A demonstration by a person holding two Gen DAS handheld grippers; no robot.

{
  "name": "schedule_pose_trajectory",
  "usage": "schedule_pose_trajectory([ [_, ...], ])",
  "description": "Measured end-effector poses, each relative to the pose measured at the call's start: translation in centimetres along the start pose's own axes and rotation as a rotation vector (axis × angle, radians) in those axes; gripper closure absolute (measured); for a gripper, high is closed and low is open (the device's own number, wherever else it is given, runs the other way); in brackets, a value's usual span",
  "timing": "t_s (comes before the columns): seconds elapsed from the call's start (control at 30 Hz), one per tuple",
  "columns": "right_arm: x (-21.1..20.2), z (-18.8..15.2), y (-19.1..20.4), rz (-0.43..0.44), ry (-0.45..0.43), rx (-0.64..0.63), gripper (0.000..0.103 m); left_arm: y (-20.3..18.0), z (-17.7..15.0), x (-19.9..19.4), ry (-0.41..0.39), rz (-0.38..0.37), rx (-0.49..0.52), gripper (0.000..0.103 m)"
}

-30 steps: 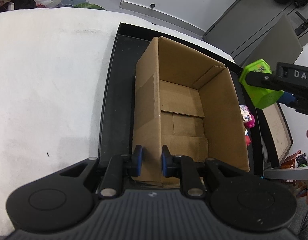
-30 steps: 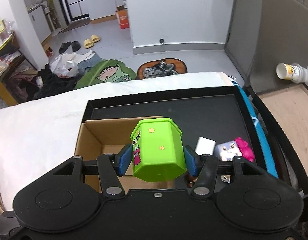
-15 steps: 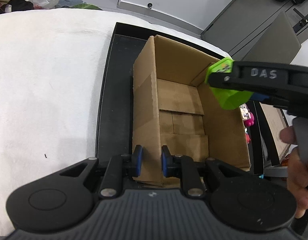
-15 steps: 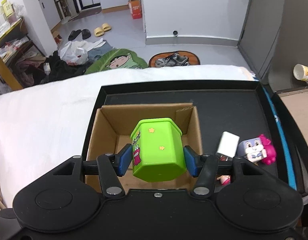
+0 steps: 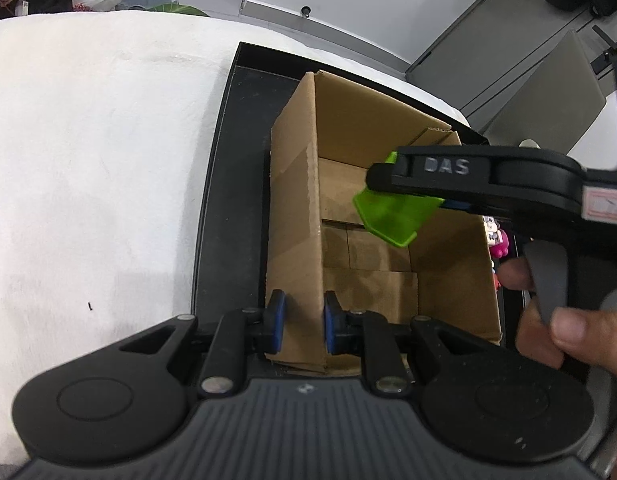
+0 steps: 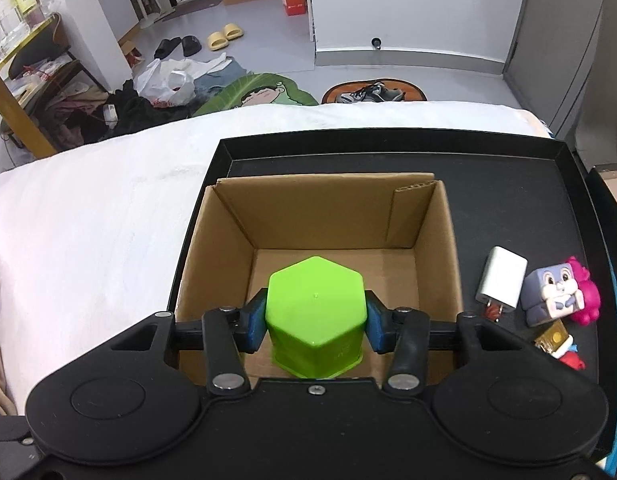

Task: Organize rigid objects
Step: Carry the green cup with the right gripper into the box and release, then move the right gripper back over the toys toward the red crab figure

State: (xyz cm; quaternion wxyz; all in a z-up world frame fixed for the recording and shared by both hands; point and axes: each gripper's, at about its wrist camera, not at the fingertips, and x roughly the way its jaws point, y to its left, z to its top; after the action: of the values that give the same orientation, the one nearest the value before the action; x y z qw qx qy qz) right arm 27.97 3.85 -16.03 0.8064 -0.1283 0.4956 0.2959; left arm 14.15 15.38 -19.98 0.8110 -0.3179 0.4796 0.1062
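The right gripper (image 6: 315, 322) hangs over the open brown cardboard box (image 6: 228, 256) with the bright green hexagonal plastic cup (image 6: 315, 312) upside down between its blue pads (image 6: 255, 322); its jaws are closing, both pads pressed on the cup's sides. In the left wrist view the cup (image 5: 392, 216) sits inside the box's opening, above its floor. The left gripper (image 5: 301, 327) is clamped on the box's near wall (image 5: 296, 240), one pad on each face. The box stands on the left half of a black rimmed tray (image 6: 388, 148). Near the tray's right edge lie a white plug charger (image 6: 501, 278), a grey-and-pink block rabbit toy (image 6: 560, 294) and a small red-and-gold figure (image 6: 558, 342).
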Motion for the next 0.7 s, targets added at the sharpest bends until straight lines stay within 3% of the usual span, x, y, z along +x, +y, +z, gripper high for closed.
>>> schedule_pose_trajectory([
  [0.37, 1.1, 0.8, 0.5, 0.037, -0.006, 0.067, 0.055, 0.2, 0.0, 0.0, 0.003, -0.004, -0.013, 0.085],
  [0.7, -0.2, 0.1, 0.5, 0.010, 0.014, 0.000, 0.054, 0.2, 0.1, 0.1, 0.004, -0.002, -0.021, 0.085],
])
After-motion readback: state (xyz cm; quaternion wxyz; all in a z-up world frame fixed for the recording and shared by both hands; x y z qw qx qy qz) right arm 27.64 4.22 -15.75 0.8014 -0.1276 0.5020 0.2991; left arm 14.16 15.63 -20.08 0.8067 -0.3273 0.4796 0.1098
